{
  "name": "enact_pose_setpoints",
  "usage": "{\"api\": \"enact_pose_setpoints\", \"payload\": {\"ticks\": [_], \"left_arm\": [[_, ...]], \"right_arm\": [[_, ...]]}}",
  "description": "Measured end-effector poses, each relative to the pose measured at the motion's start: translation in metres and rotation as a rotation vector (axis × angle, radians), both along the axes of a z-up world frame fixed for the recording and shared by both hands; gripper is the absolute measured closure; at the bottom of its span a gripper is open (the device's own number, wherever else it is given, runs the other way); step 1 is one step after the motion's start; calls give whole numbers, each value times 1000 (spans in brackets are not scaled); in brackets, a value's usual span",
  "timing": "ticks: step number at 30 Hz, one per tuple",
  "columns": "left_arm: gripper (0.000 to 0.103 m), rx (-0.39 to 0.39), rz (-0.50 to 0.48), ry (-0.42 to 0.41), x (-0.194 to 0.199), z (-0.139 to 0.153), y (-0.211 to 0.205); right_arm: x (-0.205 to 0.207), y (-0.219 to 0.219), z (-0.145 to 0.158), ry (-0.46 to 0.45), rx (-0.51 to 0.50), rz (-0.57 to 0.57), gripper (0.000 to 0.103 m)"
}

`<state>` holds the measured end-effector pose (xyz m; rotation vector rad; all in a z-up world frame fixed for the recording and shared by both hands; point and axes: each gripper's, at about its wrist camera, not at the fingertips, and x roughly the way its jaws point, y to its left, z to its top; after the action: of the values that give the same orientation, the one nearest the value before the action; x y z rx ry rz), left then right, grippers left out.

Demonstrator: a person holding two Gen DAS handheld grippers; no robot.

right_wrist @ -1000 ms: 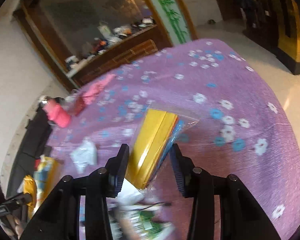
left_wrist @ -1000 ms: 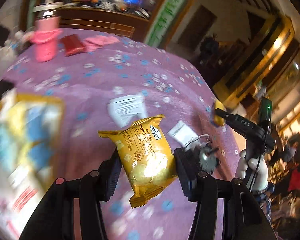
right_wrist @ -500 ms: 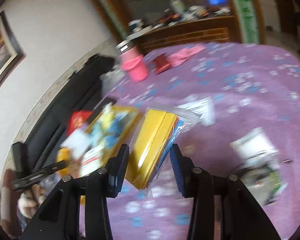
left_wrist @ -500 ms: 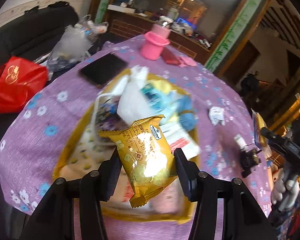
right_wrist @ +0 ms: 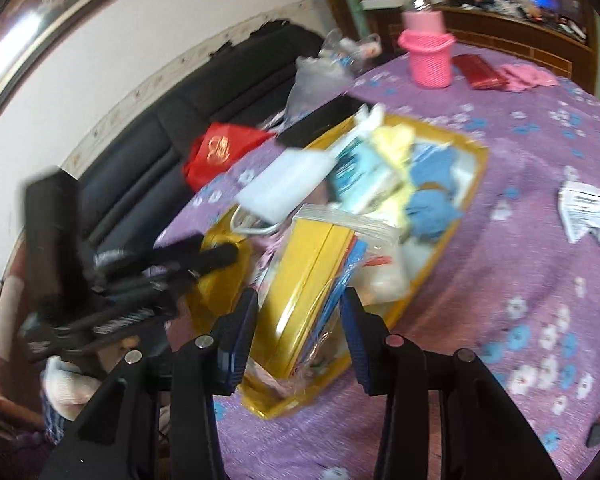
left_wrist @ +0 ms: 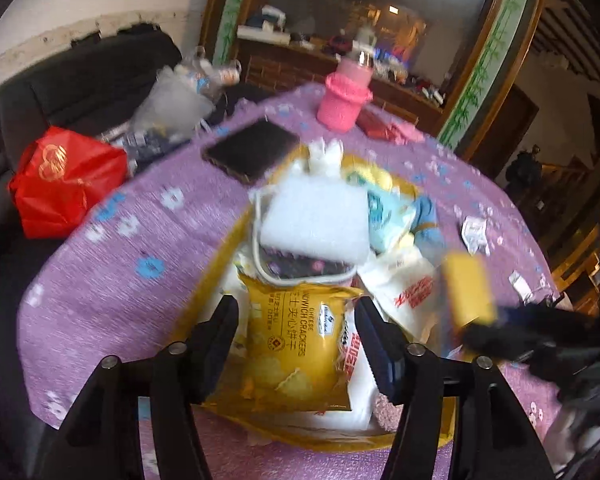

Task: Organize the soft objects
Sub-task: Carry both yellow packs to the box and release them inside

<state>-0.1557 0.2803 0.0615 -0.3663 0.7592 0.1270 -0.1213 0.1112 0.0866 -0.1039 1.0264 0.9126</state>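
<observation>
Both grippers over the yellow tray [left_wrist: 204,300], each with a packet.

My left gripper [left_wrist: 296,332] is opening: the cracker packet [left_wrist: 296,344] sits between the pads, clear of both, over the tray's heap. My right gripper [right_wrist: 298,320] is clamped on the clear bag of yellow sheets [right_wrist: 308,280] above the tray's near end.

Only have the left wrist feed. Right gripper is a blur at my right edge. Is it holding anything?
Observer: Yes. The right gripper is shut on a clear bag with a yellow pack inside.
Operator: Only yellow in it?
Observer: No, something blue lies along the pack's right side.
Operator: Where is it hanging?
Observer: Over the near end of the yellow tray, above the pile.
</observation>
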Motion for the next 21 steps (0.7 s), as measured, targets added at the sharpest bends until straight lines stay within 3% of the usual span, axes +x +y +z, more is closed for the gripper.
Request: {"api": "enact_pose_setpoints", "payload": {"ticks": [6,9,13,14,17,19,20,21], "left_arm": [[21,125,53,-112,-19,26,-5],[15,203,82,-145,-23,32,-11],[14,275,125,-181,-30,39,-16],[14,315,168,-209,-36,43,-19],[0,421,292,-341,-60,60,-34],[0,411,299,-463,-75,69,-43],[0,362,264,-507,-76,72,-46],[0,319,222,-487,-68,73,-48]], "right_arm": [[11,23,-27,-8,-156,-50,60],[9,23,-22,3,-144,-54,57],[-5,8,-3,-51,-84,-53,38],[-9,1,4,-75,-56,-63,37],[-19,-25,20,-136,22,-108,31],[-25,-46,28,-178,69,-166,25],[-26,-51,29,-189,81,-186,24],[-26,-58,30,-199,95,-214,24]]}}
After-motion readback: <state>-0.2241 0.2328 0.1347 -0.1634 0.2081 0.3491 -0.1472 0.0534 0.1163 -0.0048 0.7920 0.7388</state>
